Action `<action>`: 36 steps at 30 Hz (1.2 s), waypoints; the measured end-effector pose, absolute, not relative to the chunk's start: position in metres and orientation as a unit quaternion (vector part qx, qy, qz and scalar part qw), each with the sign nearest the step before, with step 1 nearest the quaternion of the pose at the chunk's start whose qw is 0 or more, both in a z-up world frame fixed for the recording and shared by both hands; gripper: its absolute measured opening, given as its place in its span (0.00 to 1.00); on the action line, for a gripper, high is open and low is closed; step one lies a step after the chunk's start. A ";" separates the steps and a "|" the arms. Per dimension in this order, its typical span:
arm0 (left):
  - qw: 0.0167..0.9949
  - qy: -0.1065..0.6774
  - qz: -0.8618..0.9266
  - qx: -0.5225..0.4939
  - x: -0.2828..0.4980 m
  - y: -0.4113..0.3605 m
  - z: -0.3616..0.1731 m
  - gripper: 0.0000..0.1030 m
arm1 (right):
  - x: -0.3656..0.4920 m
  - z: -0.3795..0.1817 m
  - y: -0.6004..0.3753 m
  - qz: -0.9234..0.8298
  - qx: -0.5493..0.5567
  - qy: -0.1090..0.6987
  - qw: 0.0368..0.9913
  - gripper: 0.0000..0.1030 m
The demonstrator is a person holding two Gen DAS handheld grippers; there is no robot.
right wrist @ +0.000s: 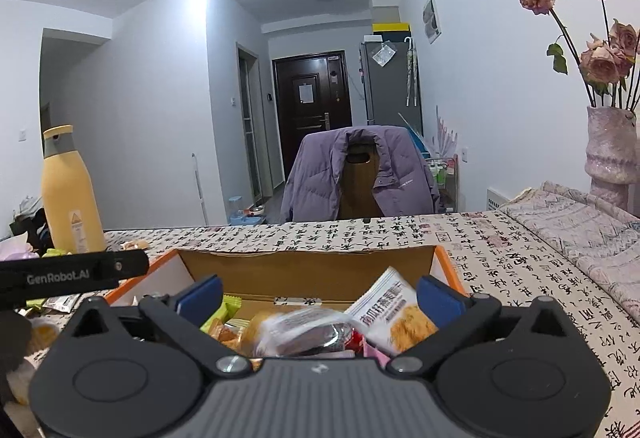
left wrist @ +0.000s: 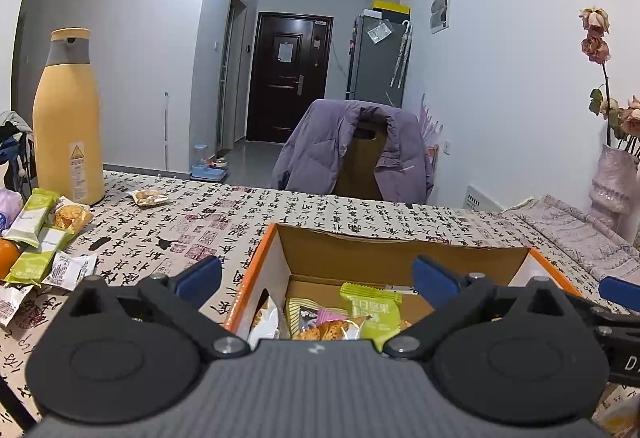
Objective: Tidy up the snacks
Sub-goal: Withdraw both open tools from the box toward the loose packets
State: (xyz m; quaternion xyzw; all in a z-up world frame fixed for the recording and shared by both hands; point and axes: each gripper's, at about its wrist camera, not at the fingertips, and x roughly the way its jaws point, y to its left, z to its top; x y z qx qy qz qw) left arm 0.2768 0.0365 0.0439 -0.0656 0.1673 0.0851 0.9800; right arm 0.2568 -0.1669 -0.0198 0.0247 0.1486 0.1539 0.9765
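From the left wrist view, the left claw (left wrist: 316,276) stands wide open with nothing between its blue pads (left wrist: 200,275). Directly ahead of it and below sits the cardboard box (left wrist: 404,252) with orange edges, resting on the surface (left wrist: 208,222) covered by a calligraphy-print cloth. Inside the box, between the open fingers, lie several snacks: a green packet (left wrist: 374,312) on top, a pink-and-olive wrapper (left wrist: 316,314) beside it, and a white wrapper (left wrist: 266,322) at the box's left wall. Left of the claw, outside the box, loose green bars (left wrist: 34,216) and other wrappers lie in a heap on the surface near a tall yellow bottle (left wrist: 66,118). One small packet (left wrist: 149,197) lies alone, ahead and to the left. A blue pad of the right claw shows at the right edge.

From the right wrist view, the right claw (right wrist: 320,298) is likewise spread open and holds nothing. The same box (right wrist: 304,266) lies just ahead, below its fingers, filled with wrappers; a white pumpkin-crisp packet (right wrist: 394,312) leans against the right finger's side, and a clear-wrapped snack (right wrist: 308,330) sits in the middle. The left claw's black body juts in from the left. A vase of dried roses (right wrist: 610,150) stands far right.
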 end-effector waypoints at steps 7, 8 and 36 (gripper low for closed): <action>0.980 0.165 0.086 -0.068 0.277 0.033 0.051 1.00 | 0.257 -0.015 -0.168 0.157 0.021 0.143 0.977 1.00; 0.980 0.165 0.086 -0.067 0.276 0.032 0.053 1.00 | 0.256 -0.014 -0.168 0.156 0.019 0.144 0.977 1.00; 0.974 0.202 0.087 -0.045 0.176 0.048 0.042 1.00 | 0.168 -0.013 -0.174 0.156 0.009 0.182 0.971 1.00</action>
